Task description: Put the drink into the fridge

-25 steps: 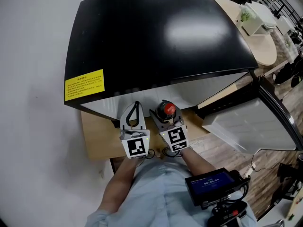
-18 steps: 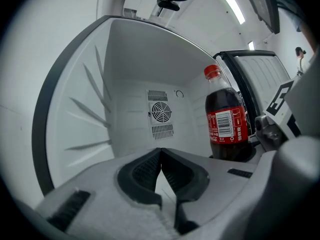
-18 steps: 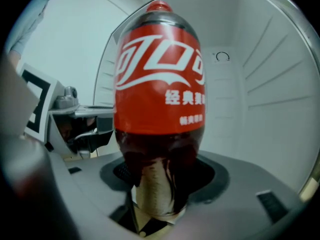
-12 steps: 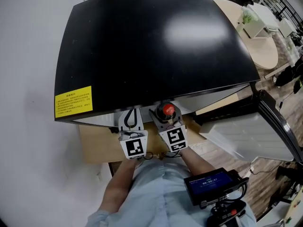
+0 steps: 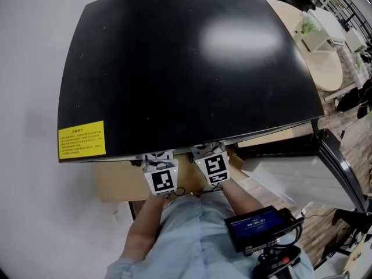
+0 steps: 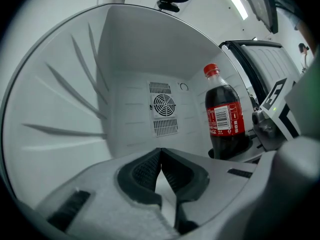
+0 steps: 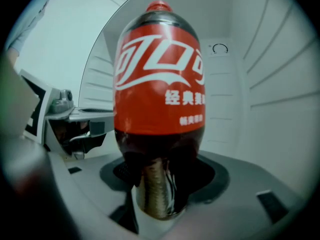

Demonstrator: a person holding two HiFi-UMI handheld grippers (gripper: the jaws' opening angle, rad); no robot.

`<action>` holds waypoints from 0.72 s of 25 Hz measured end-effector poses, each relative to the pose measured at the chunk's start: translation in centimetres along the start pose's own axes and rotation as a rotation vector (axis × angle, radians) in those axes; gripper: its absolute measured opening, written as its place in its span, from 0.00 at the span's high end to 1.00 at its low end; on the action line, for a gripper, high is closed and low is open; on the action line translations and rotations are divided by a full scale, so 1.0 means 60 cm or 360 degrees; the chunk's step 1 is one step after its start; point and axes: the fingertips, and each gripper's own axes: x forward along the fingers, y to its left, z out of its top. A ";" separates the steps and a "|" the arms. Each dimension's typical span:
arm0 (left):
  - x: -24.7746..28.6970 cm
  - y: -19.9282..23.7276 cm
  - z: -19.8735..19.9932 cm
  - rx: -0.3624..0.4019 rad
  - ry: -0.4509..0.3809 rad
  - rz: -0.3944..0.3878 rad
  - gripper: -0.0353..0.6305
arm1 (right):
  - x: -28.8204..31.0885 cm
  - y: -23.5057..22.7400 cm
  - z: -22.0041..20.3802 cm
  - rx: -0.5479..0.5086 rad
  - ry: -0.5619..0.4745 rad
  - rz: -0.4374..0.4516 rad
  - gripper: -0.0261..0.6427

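Observation:
The drink is a cola bottle (image 7: 160, 94) with a red label and red cap, standing upright with my right gripper (image 7: 160, 181) shut on its dark lower body. In the left gripper view the bottle (image 6: 226, 116) appears at the right, inside the white fridge interior (image 6: 125, 59), with the right gripper (image 6: 272, 119) behind it. My left gripper (image 6: 161, 166) is shut and empty, pointing at the fridge's back wall. In the head view the fridge's black top (image 5: 186, 68) hides the bottle and both pairs of jaws; only the marker cubes (image 5: 160, 180) show.
A round fan vent (image 6: 163, 115) sits on the fridge's back wall. The fridge door (image 5: 308, 167) stands open at the right. A yellow label (image 5: 81, 139) is on the black top. A round table (image 5: 322, 63) is at the far right, and a screen device (image 5: 258, 225) below.
Both grippers have moved forward under the black top into the fridge. The bottle's red cap, seen earlier from the head view, is now hidden.

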 end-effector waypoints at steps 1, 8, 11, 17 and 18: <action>0.002 0.001 0.000 0.0002 0.0000 0.0005 0.94 | 0.003 -0.002 0.000 -0.0002 -0.0001 0.0003 0.57; 0.010 -0.003 -0.002 -0.0005 0.0003 0.0026 0.94 | 0.021 -0.017 -0.007 -0.0006 0.0013 0.0024 0.57; 0.011 -0.001 -0.002 -0.0015 0.0002 0.0042 0.94 | 0.027 -0.024 -0.010 0.0004 0.0025 0.0014 0.57; 0.010 0.002 -0.006 -0.0015 0.0016 0.0062 0.94 | 0.041 -0.029 -0.023 0.0014 0.0035 0.0024 0.57; 0.010 0.003 -0.007 -0.0014 0.0022 0.0065 0.94 | 0.043 -0.030 -0.027 0.0014 0.0040 0.0023 0.57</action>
